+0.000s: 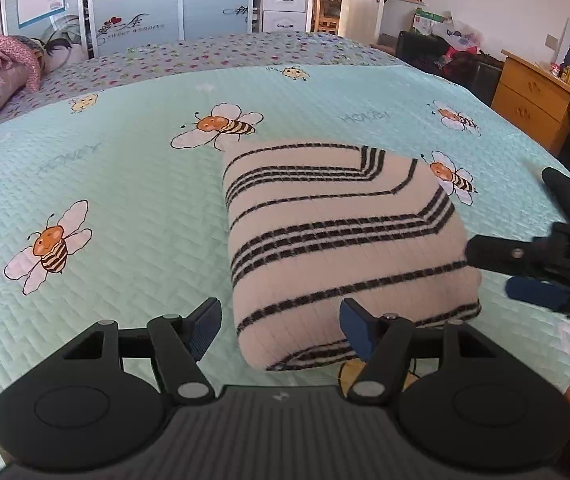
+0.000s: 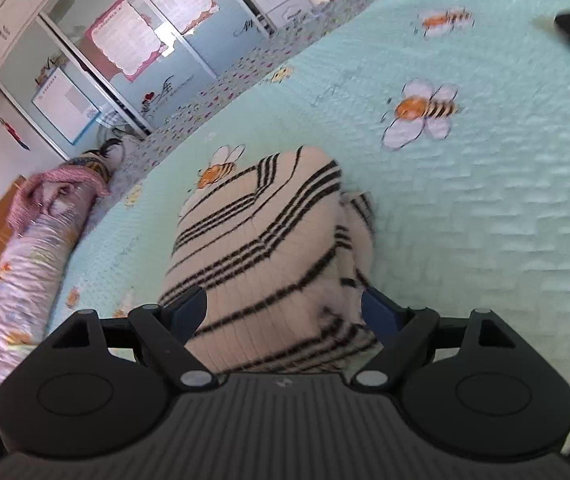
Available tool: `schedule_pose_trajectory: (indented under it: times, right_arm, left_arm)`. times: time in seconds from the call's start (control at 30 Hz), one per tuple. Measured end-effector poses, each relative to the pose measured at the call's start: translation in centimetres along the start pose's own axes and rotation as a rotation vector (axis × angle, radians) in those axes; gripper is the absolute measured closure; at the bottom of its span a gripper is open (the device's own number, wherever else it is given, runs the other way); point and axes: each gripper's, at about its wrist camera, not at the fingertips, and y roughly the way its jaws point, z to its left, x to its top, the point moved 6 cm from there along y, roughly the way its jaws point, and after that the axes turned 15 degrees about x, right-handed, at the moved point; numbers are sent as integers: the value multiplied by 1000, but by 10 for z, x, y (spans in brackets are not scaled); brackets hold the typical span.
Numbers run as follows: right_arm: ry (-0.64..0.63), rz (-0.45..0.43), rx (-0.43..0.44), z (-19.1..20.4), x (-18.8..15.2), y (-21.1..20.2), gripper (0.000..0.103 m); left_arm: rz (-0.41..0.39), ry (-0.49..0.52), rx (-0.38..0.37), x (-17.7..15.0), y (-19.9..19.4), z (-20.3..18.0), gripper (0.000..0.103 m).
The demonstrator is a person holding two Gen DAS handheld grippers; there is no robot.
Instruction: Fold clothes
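Sweater: folded striped sweater (image 1: 345, 240) lies mid-frame on the bee-print bedspread (image 1: 125, 184).
Left gripper (image 1: 281, 328): jaws spread, gripping nothing.
Right gripper (image 2: 285, 316): jaws wide, straddling the sweater.
Left view only: wooden dresser (image 1: 533, 96), upper right.
Right view only: rolled quilt (image 2: 13, 292), lower left.

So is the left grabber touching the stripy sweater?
Cannot tell. In the left wrist view the left grabber is open around the corner of the stripy sweater; its right finger overlaps the cloth, with no clear gap or contact.
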Motion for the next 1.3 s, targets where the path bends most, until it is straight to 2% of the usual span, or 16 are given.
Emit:
schedule_pose_trajectory:
  times: [0.27,0.47,0.93,1.3]
  right_arm:
    - [-152,16,-65,40,10,-12,18]
    - [-189,26,-63,59,7,-19,18]
    - [-304,32,-95,107,17,-32,18]
    - [-345,43,-118,121,16,-35,18]
  left_arm:
    - [-44,-14,42,11,-24,7,34]
    - [-70,-30,85,20,-40,19,33]
    - [-113,-42,121,38,-66,27,33]
    - [-135,-52,144,42,-82,32,32]
